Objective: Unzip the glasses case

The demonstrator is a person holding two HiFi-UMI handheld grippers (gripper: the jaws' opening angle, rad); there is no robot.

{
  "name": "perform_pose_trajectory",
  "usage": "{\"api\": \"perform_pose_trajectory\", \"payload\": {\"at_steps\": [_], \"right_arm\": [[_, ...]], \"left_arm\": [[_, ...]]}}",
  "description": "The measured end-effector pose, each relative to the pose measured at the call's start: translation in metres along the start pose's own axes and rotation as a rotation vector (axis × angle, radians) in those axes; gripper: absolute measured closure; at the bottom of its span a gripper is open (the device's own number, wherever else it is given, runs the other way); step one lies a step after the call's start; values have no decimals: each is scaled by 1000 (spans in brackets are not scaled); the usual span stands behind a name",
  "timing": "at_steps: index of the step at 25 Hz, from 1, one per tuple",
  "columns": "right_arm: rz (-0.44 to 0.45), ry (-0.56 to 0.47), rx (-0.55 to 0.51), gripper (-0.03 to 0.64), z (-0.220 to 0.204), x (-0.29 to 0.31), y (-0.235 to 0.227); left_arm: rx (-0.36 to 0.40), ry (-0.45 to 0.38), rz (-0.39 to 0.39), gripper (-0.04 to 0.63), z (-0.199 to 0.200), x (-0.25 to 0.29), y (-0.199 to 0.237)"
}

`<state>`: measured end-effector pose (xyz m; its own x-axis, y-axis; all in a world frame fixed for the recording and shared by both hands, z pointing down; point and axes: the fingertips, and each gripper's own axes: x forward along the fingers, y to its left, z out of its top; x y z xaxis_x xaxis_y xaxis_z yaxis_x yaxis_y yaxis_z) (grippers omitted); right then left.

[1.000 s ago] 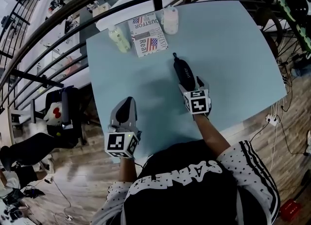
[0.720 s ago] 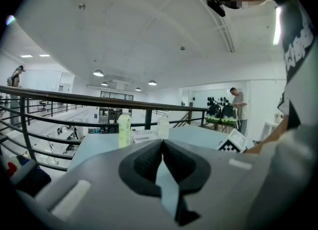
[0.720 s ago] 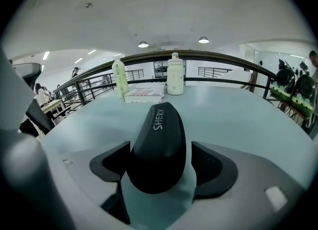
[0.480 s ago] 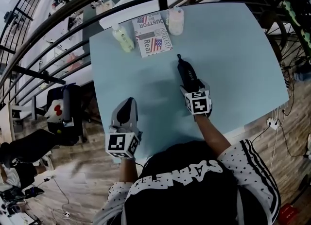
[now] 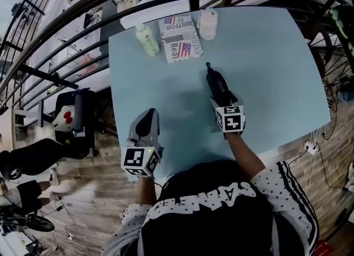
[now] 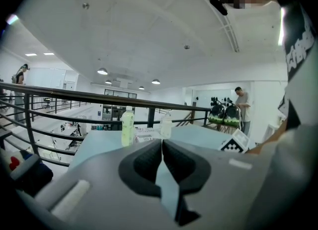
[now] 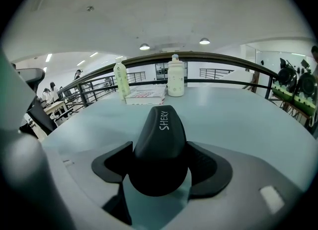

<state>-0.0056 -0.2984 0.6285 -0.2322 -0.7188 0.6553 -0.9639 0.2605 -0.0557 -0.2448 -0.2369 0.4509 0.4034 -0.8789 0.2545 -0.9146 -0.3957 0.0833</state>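
Glasses case (image 5: 217,83) lying on the table (image 5: 265,56), its near end inside the right tongs (image 5: 221,99).

Nearest us, by the table's front edge, we see the left tongs (image 5: 145,115) with jaws pressed together and nothing between them, well apart from the case. Further in and to the right, the right tongs stand nearly as wide as they go; their jaws have just been closing, and in the right gripper view we find the dark case filling the gap, a pad against each flank. The case runs lengthwise away from these tongs, its far end pointing toward the back of the table. Beyond it, near the far edge, we note a pale green bottle (image 5: 146,42), a printed booklet (image 5: 180,38) and a white bottle (image 5: 208,24).
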Motion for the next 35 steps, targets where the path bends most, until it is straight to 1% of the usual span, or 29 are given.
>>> {"api": "perform_pose_trajectory", "payload": {"at_steps": [8, 18, 29, 31, 35], "right_arm": [[29, -42, -10, 279, 4, -12, 2], [47, -108, -3, 287, 9, -27, -2], [78, -180, -17, 291, 20, -49, -1], [85, -192, -17, 291, 22, -54, 0], [106, -224, -33, 293, 29, -65, 5]], "left_arm": [[-45, 31, -24, 595, -11, 3, -11], [-31, 45, -37, 595, -13, 7, -25], [-50, 61, -80, 595, -21, 19, -42], [-60, 63, -91, 595, -22, 21, -46], [-103, 71, -122, 595, -26, 26, -55]]}}
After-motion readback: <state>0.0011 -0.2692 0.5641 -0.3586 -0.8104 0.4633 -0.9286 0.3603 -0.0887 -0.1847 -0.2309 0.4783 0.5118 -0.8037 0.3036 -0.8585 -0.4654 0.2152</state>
